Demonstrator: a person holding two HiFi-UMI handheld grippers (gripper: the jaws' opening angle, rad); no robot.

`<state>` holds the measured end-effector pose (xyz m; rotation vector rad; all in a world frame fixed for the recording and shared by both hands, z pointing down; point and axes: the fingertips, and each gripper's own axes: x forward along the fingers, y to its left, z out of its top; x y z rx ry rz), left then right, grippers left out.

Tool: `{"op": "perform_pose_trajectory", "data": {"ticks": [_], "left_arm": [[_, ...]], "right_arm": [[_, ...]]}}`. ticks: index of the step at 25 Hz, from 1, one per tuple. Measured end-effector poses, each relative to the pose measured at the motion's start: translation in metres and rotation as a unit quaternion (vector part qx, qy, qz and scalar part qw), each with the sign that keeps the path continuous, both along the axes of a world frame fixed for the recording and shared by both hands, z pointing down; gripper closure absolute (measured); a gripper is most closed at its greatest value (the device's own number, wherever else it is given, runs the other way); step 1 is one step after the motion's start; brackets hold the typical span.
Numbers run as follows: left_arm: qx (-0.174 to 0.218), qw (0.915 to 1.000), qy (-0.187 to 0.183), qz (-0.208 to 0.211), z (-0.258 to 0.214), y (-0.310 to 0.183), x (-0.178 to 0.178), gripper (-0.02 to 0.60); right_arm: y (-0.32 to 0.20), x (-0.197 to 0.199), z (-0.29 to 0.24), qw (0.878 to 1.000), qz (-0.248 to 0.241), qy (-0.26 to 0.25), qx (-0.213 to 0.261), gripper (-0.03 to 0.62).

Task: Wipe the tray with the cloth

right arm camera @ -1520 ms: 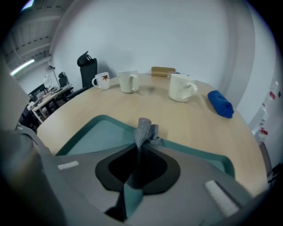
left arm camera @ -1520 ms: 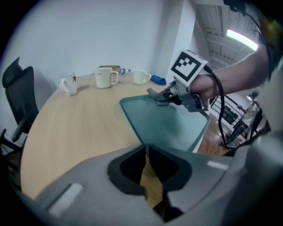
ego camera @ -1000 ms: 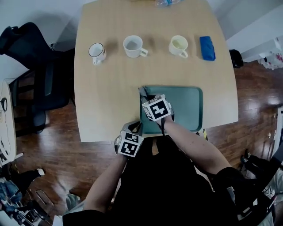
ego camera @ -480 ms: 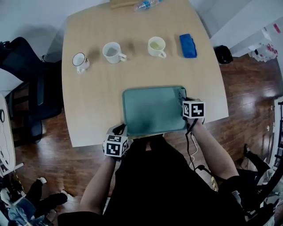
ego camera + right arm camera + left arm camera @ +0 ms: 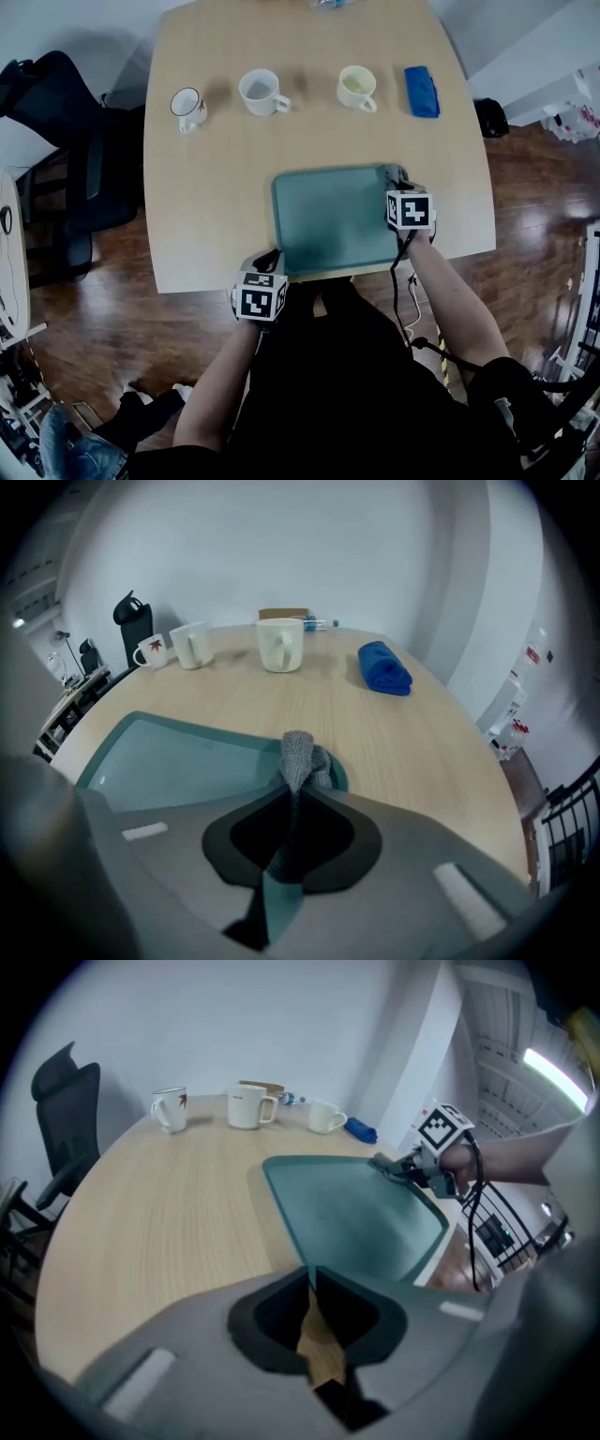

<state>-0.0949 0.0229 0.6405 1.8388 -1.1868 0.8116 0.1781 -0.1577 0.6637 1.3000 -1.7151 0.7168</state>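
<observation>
- At the near edge of the wooden table [image 5: 216,206]: a teal tray [image 5: 328,225], lying flat.
- In the right gripper [image 5: 293,782]: a grey cloth [image 5: 298,750], pinched between jaws just drawn a touch tighter on it, bunched on the tray's far right corner.
- At the tray's near left corner: the left gripper [image 5: 312,1274], jaws together, seemingly nipping the rim.
- Along the far side, well apart from the tray: a dark-rimmed mug [image 5: 187,105], a white mug [image 5: 260,91], a cream mug [image 5: 355,86], a folded blue cloth [image 5: 421,91].

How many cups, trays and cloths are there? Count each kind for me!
Cups: 3
Tray: 1
Cloths: 2, the blue cloth and the grey cloth in the right gripper
Total: 6
</observation>
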Motion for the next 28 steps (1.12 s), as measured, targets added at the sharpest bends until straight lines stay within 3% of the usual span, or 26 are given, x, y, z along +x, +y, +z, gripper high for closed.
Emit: {"op": "perform_pose_trajectory", "data": {"ticks": [5,10,15,18,21,28], "left_arm": [[-0.004,0.9996,0.022,0.016,0.001,0.002,0.001,0.551],[-0.013,0.998,0.047,0.039,0.0,0.001,0.002,0.548],[-0.022,0.9959,0.058,0.066,0.001,0.002,0.001,0.548],[-0.022,0.9954,0.061,0.071,0.003,0.003,-0.002,0.546],[-0.021,0.9957,0.07,0.057,0.005,0.004,-0.004,0.546],[-0.016,0.9968,0.078,0.011,0.001,-0.002,-0.01,0.548]], "right_arm": [[0.023,-0.103,-0.002,0.995,-0.067,-0.062,-0.037,0.566],[0.073,-0.232,-0.01,0.976,-0.173,-0.12,-0.061,0.567],[0.097,-0.29,-0.005,0.962,-0.232,-0.119,-0.074,0.566],[0.094,-0.284,-0.001,0.964,-0.227,-0.117,-0.075,0.566],[0.078,-0.244,-0.008,0.975,-0.186,-0.104,-0.056,0.566],[0.046,-0.066,-0.009,0.998,-0.026,-0.05,-0.029,0.566]]}}
